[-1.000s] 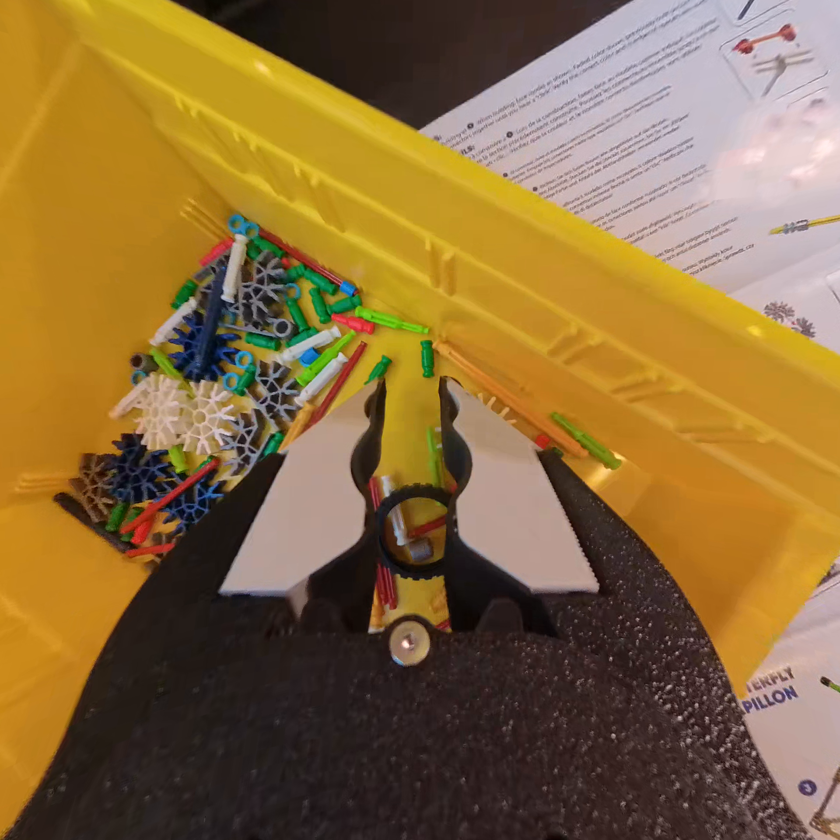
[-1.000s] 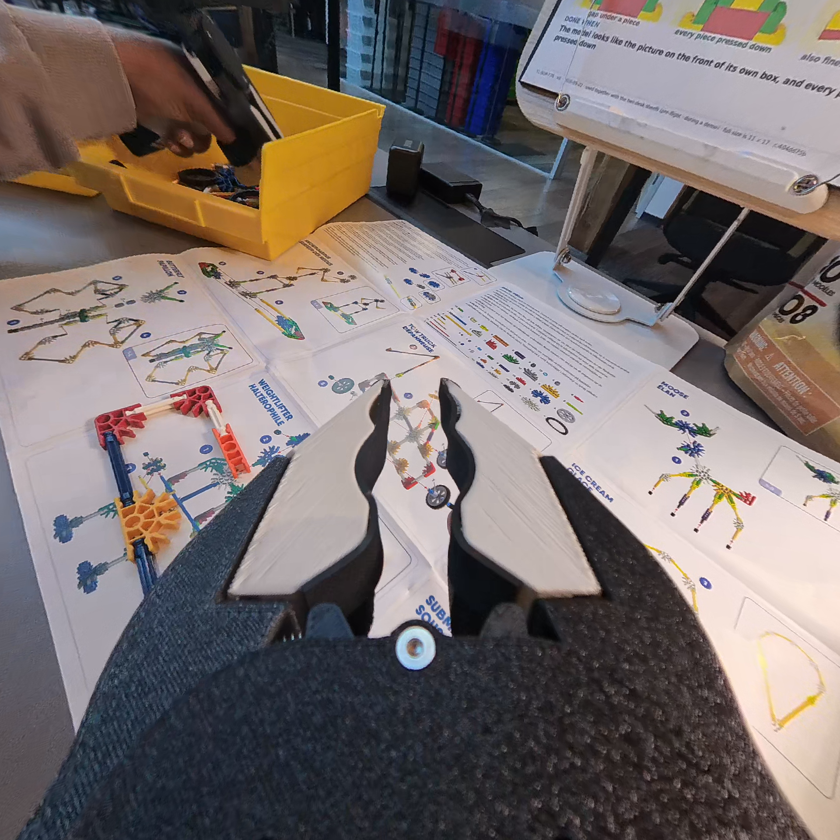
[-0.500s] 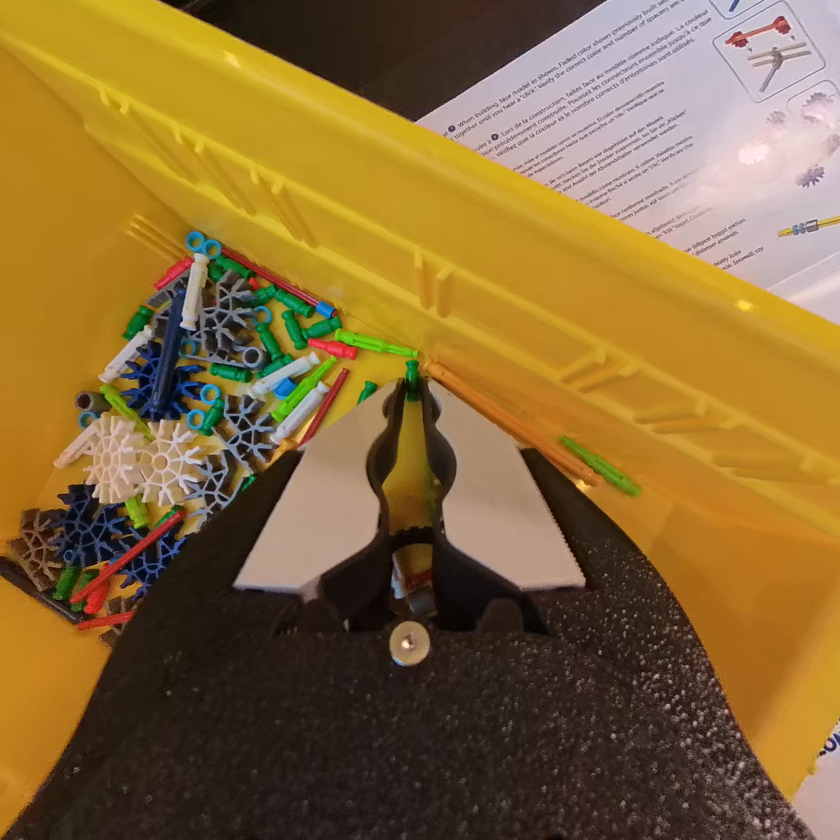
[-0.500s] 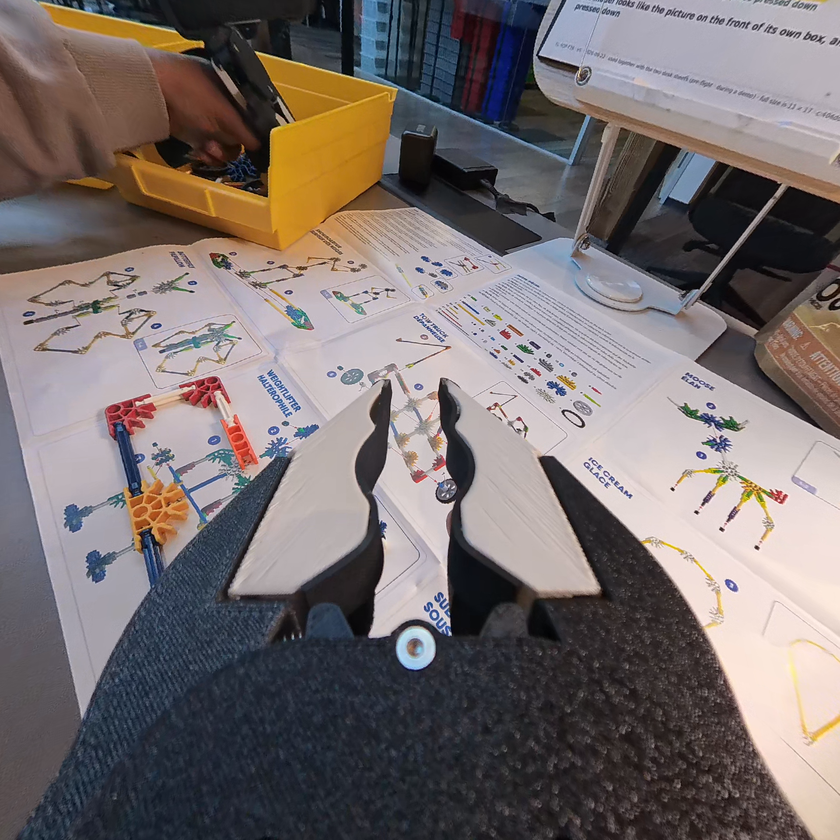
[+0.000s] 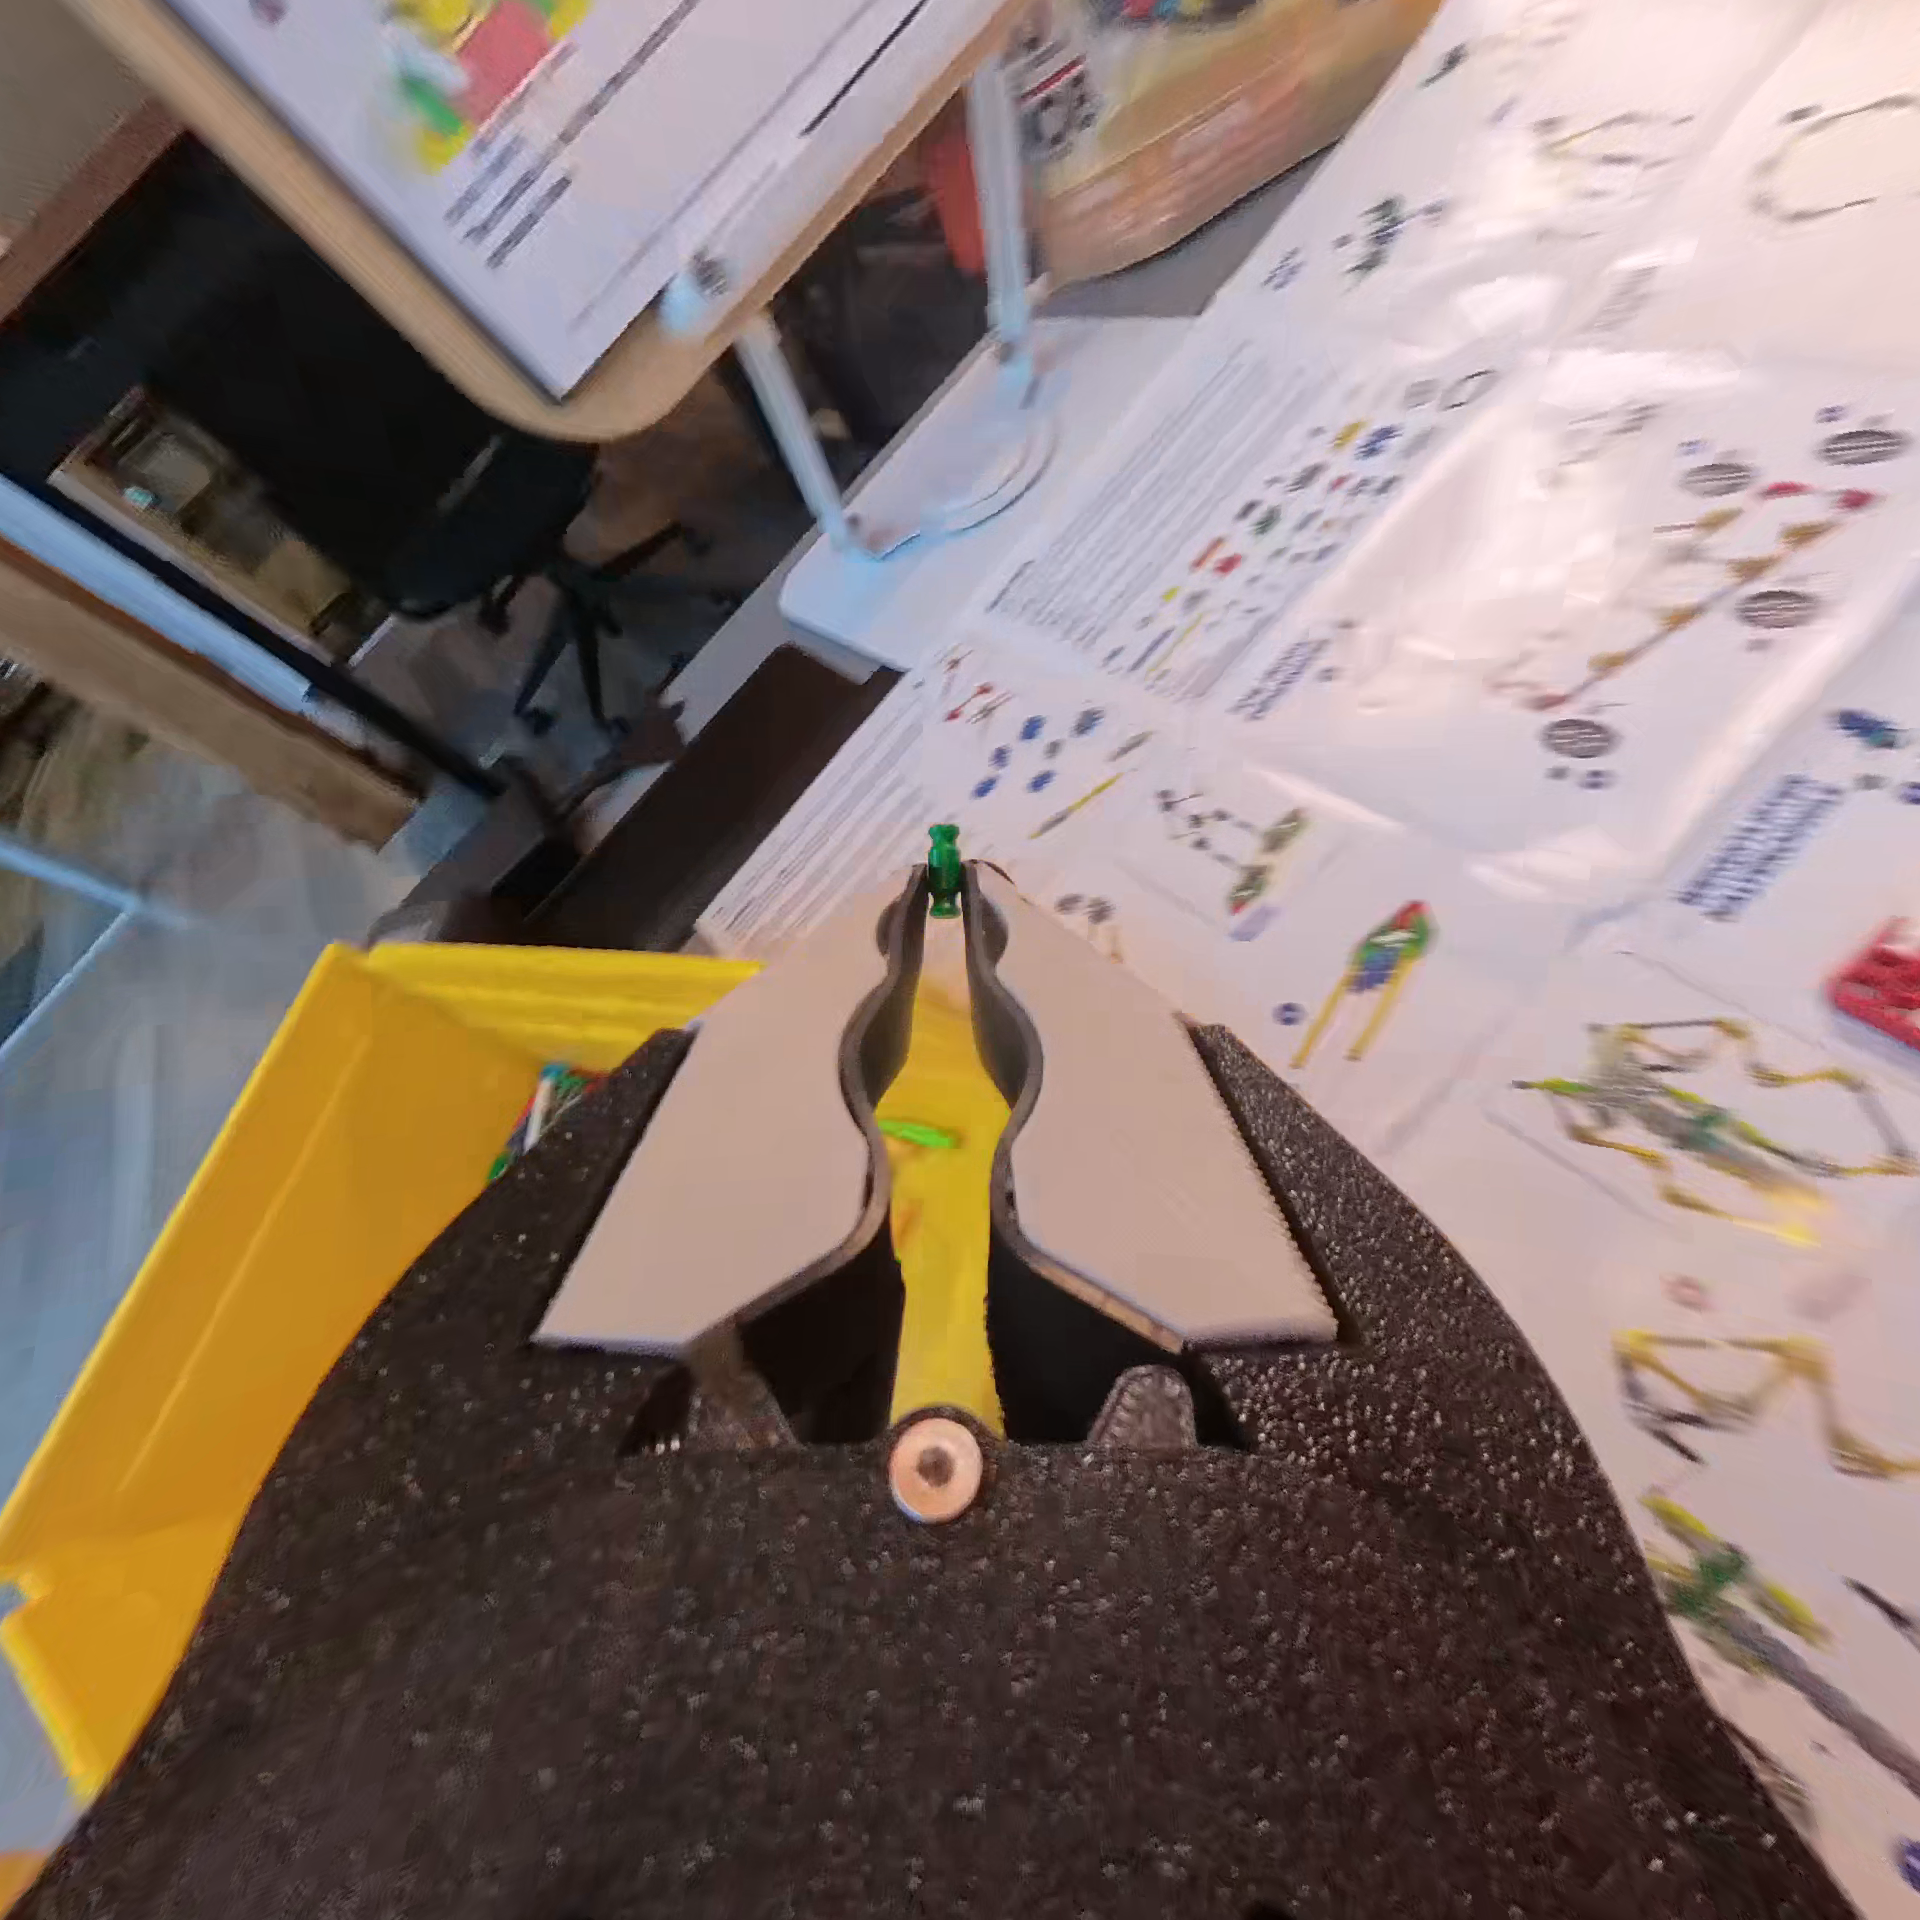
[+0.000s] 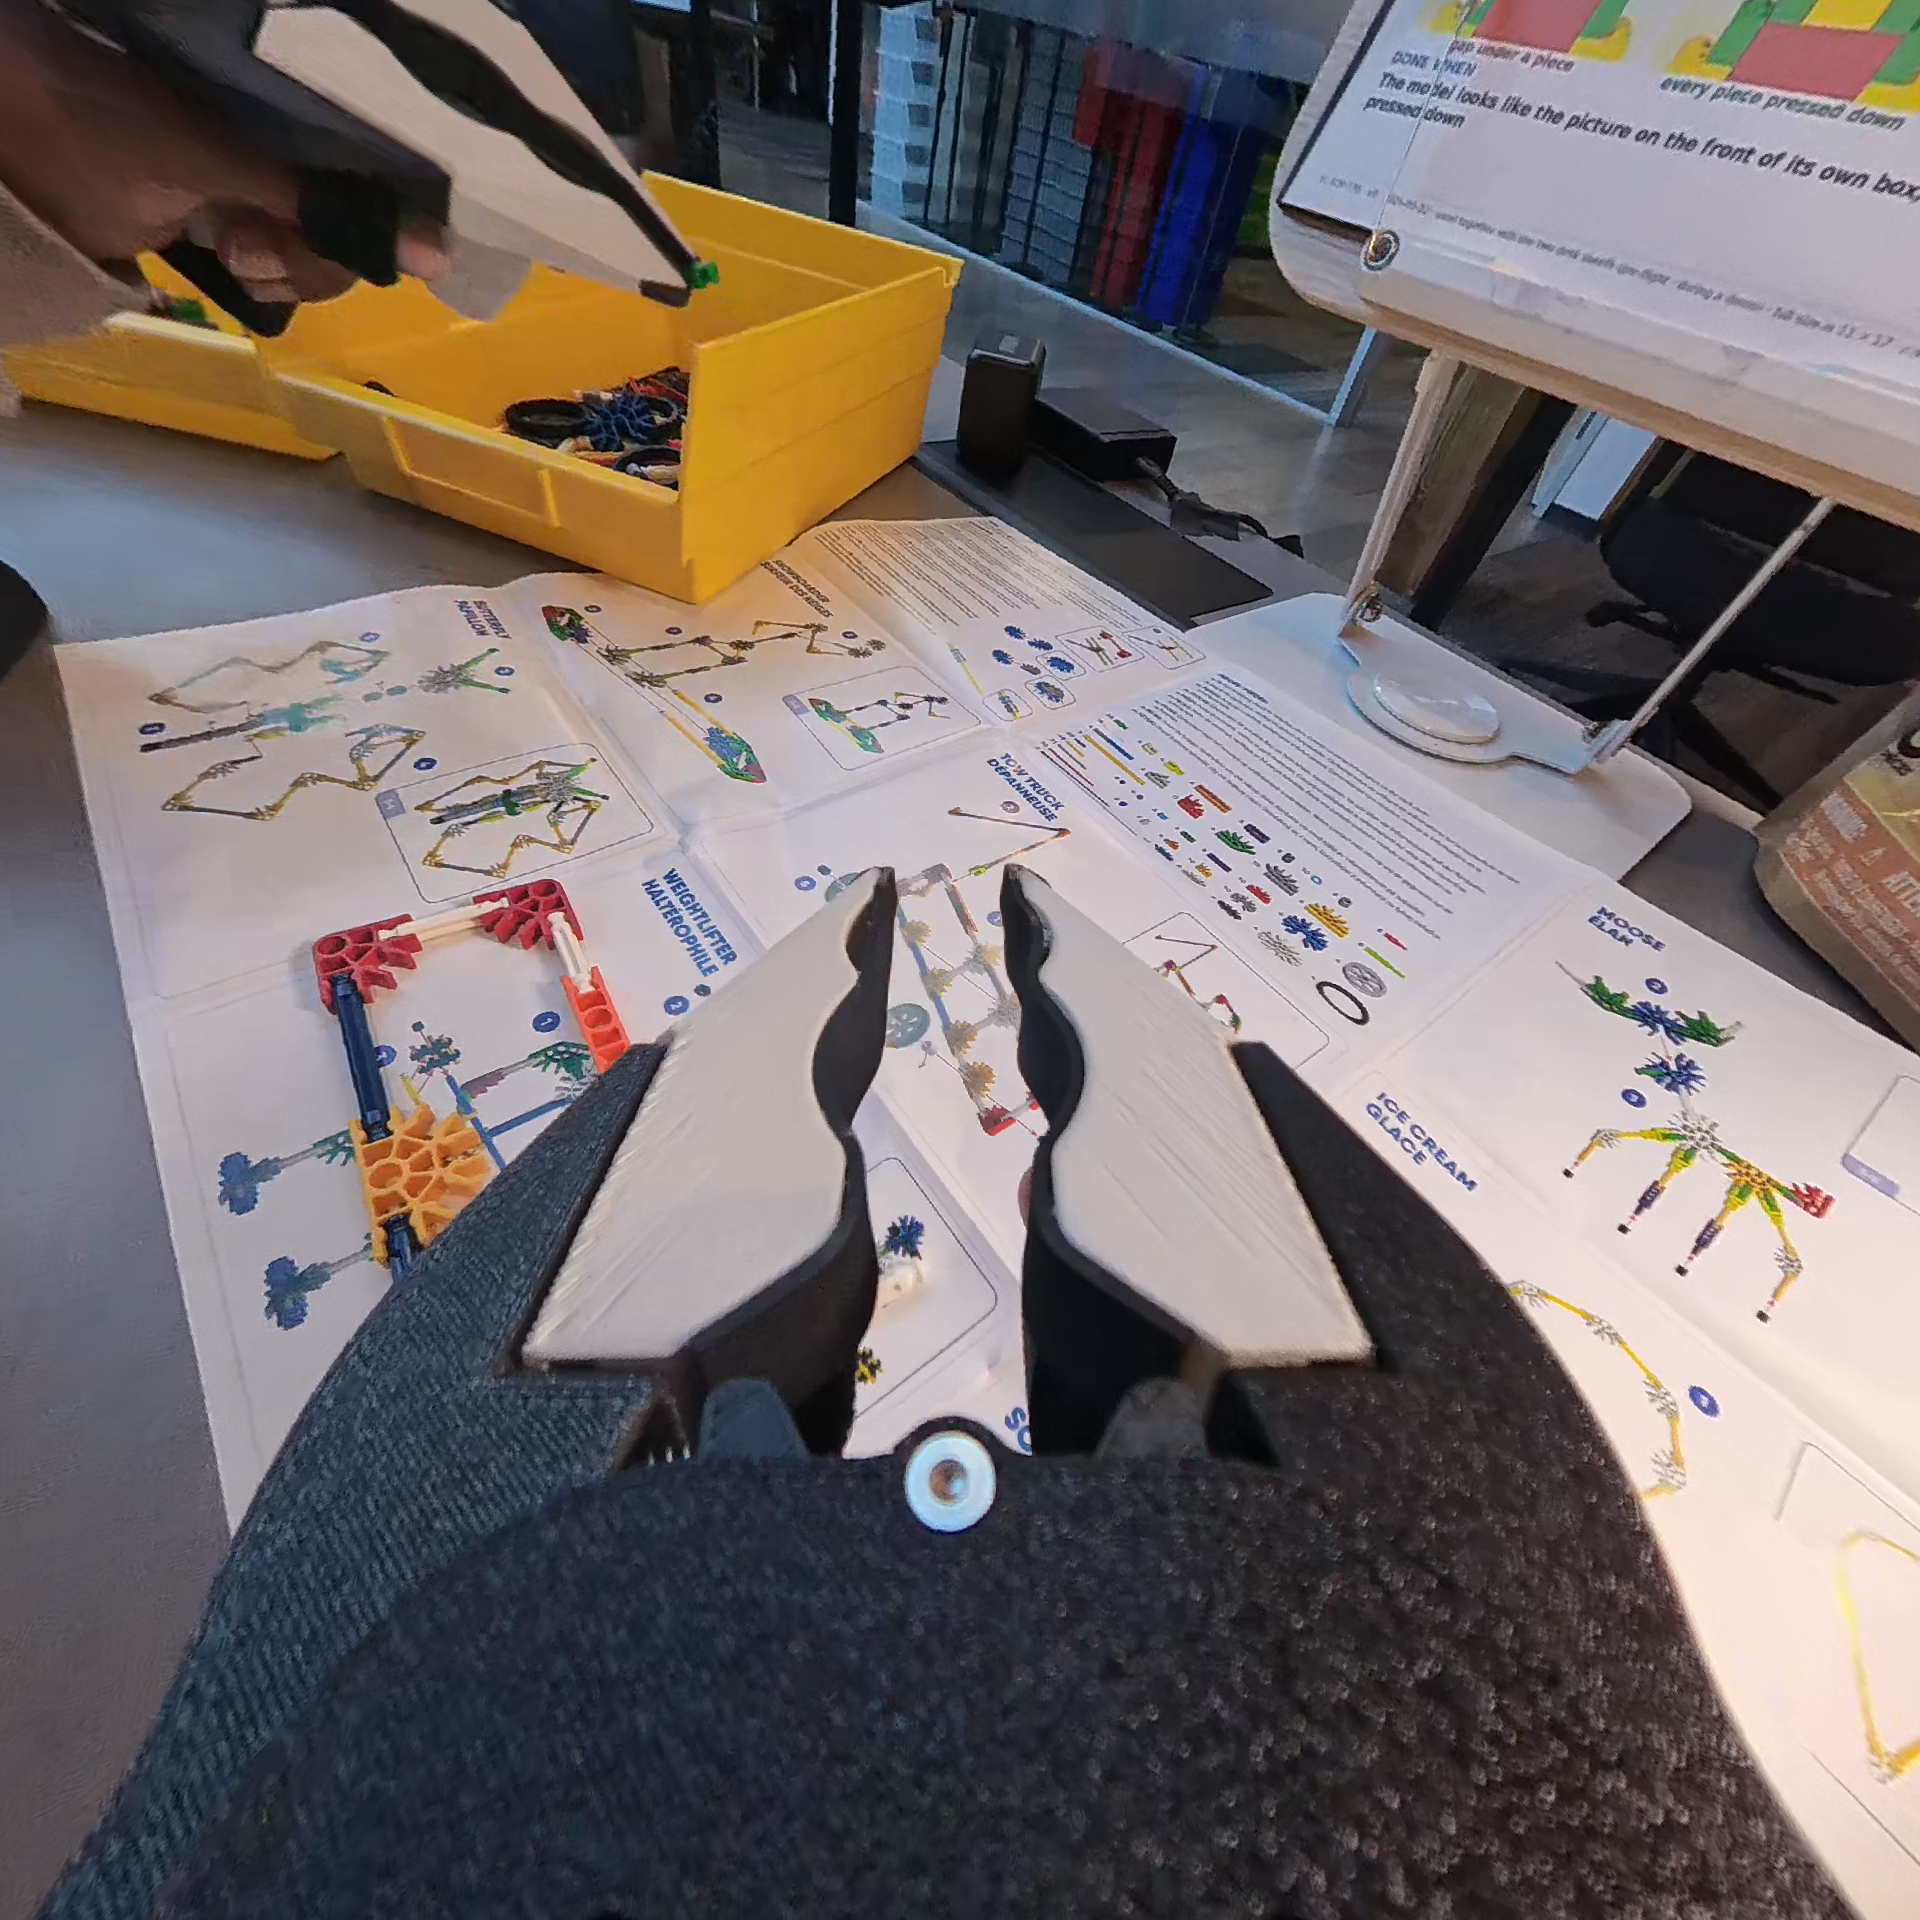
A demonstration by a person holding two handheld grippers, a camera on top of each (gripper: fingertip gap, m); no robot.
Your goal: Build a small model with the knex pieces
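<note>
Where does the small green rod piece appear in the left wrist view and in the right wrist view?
Left wrist view: green rod piece pinched at the left gripper tips, upper centre.
Right wrist view: same piece at that gripper's tips, upper left, above the bin.
Shared landmark: yellow bin.

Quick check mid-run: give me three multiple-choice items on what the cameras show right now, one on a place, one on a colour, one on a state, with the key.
1. Where is the left tool?
A. deep inside the bin
B. raised above the yellow bin
C. flat on the instruction sheet

2. What colour is the small rod at its tips?
A. red
B. white
C. green

3. How is the right tool?
A. open and empty
B. shut on a wheel
C. shut on a rod

Key: B, it hangs over the bin's rim in the right wrist view; C, a green piece is pinched between the tips; A, the sheet shows through the gap between its fingers.
</note>
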